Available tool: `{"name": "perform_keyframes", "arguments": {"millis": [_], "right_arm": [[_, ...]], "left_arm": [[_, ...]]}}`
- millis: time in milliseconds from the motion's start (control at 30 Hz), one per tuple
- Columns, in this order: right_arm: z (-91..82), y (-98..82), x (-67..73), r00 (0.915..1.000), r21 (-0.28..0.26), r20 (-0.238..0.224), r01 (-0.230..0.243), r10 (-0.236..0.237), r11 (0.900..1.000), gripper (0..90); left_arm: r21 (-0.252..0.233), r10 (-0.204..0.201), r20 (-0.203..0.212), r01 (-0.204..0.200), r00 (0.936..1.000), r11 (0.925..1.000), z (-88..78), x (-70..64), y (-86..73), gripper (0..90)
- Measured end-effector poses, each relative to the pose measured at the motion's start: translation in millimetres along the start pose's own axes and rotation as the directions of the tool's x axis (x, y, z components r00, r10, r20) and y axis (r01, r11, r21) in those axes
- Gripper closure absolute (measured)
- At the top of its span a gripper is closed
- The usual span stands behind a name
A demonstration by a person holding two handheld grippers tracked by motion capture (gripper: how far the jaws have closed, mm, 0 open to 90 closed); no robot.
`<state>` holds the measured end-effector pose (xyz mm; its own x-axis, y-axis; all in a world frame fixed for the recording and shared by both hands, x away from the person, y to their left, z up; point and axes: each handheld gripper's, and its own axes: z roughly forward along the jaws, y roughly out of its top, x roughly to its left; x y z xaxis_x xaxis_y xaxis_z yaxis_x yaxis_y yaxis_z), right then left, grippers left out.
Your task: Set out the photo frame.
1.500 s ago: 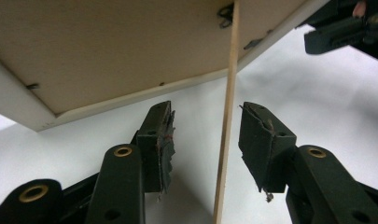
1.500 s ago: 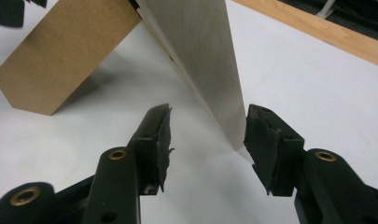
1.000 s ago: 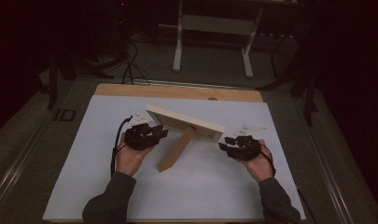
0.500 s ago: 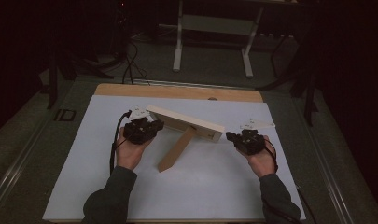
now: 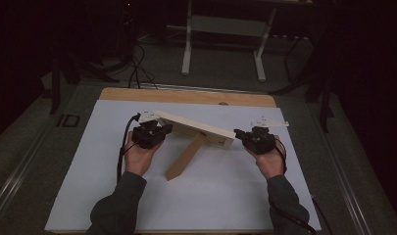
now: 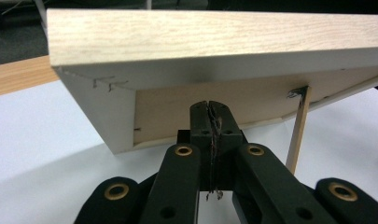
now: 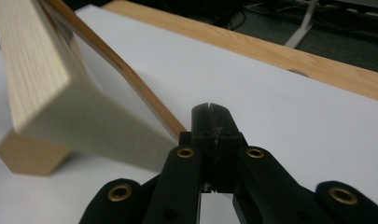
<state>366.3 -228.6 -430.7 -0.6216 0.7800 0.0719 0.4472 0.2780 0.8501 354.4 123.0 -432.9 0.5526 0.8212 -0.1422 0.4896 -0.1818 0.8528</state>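
Closing empty just now: left gripper (image 5: 162,130) clenched by picture frame (image 5: 196,128), nothing held. Same w/ right gripper (image 5: 241,134), clenched empty, backed off; frame prob. left propped on table (image 5: 215,196)

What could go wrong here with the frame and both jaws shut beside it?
1. The picture frame leans on a thin stand leg; a nudge from the left gripper, shut right at its end, could tip it over.
2. The right gripper is shut with nothing between its jaws, so it would not catch a fall.
3. On the smooth white sheet the leg may slide out.
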Motion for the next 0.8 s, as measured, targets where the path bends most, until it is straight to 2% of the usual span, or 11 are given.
{"name": "perform_keyframes", "arguments": {"millis": [67, 367, 800], "right_arm": [[0.8, 2.3, -0.9, 0.9992, -0.021, -0.022, -0.033, 0.033, 0.999, 90.0], [-0.4, 6.4, -2.0, 0.9958, -0.047, -0.067, -0.067, 0.063, 0.997, 90.0], [1.0, 10.2, 2.0, 0.9946, -0.036, -0.092, -0.051, 0.048, 0.998, 89.9]], "left_arm": [[0.002, 0.003, -0.001, -0.003, 1.0, 1.0, 0.3, -1.3, 1.9, 89.8], [0.007, 0.006, 0.003, -0.006, 1.0, 1.0, 5.1, -4.2, 7.0, 89.8], [0.029, 0.039, 0.014, -0.039, 0.9991, 0.9988, 16.2, -19.0, 13.8, 89.7]]}}
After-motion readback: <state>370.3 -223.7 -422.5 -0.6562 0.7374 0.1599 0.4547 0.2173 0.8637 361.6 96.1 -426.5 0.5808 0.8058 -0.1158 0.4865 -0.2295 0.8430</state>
